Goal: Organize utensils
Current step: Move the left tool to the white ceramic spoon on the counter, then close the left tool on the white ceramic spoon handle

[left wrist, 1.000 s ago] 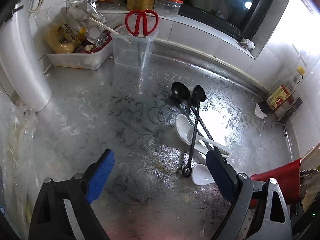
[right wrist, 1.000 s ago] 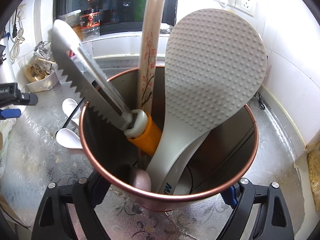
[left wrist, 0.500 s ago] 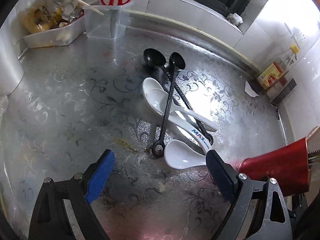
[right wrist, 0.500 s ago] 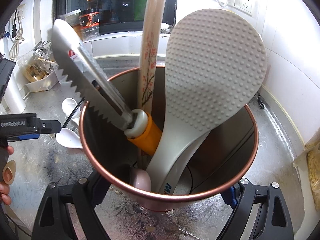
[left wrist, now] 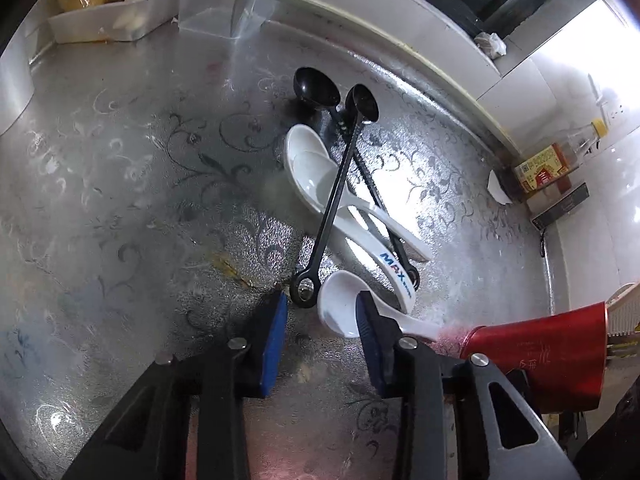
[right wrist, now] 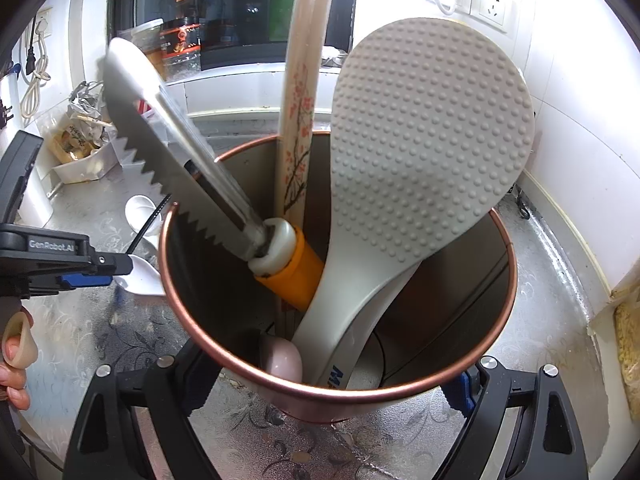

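Several spoons lie in a pile on the silver counter: two black spoons (left wrist: 332,196) crossed over white ceramic spoons (left wrist: 316,176). The nearest white spoon (left wrist: 338,308) lies with its bowl between my left gripper's (left wrist: 320,316) blue pads, which stand partly closed and apart from it. My right gripper (right wrist: 328,384) is shut on a red utensil cup (right wrist: 336,384) holding a rice paddle (right wrist: 428,152), chopsticks (right wrist: 300,120) and a serrated knife (right wrist: 168,144). The cup also shows in the left wrist view (left wrist: 540,348).
A clear container (left wrist: 228,4) with red scissors and a white tray (left wrist: 108,20) of packets stand at the counter's back left. A bottle and box (left wrist: 548,164) sit at the right wall. The left gripper (right wrist: 56,260) shows left of the cup.
My left gripper has moved down toward the spoon pile and its jaws have narrowed around the nearest white spoon's bowl. The right gripper and cup have not moved.
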`<action>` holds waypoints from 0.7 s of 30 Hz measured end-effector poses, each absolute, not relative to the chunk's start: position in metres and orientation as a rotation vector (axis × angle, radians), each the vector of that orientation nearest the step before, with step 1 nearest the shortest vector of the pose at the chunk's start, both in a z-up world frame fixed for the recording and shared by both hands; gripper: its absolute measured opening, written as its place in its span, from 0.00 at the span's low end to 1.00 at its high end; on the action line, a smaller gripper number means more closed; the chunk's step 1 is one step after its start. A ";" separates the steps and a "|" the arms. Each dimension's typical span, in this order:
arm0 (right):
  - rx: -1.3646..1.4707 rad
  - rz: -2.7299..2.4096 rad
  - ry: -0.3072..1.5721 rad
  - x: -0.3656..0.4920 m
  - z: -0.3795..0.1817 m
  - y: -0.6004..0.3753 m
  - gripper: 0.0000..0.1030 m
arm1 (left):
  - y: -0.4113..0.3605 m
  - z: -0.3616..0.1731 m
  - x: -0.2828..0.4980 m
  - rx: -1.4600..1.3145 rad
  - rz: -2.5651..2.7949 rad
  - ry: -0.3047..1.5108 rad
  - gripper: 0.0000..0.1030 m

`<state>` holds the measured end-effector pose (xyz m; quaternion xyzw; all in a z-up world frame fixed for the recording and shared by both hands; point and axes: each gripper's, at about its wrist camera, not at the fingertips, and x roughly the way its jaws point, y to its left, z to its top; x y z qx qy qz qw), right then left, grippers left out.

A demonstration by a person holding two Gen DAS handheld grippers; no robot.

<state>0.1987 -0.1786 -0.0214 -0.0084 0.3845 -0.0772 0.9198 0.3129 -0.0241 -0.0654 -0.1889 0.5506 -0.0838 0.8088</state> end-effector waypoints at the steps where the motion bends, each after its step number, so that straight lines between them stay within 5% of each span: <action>1: -0.018 -0.159 0.790 0.199 -0.021 -0.179 0.89 | -0.025 -0.066 0.312 -0.399 -0.178 1.173 0.33; 4: -0.018 -0.159 0.790 0.198 -0.022 -0.178 0.89 | -0.027 -0.066 0.311 -0.390 -0.180 1.178 0.30; 7: -0.017 -0.159 0.790 0.198 -0.022 -0.178 0.89 | -0.028 -0.068 0.311 -0.389 -0.184 1.193 0.14; 21: -0.015 -0.158 0.791 0.198 -0.022 -0.179 0.89 | -0.015 -0.058 0.305 -0.419 -0.196 1.156 0.08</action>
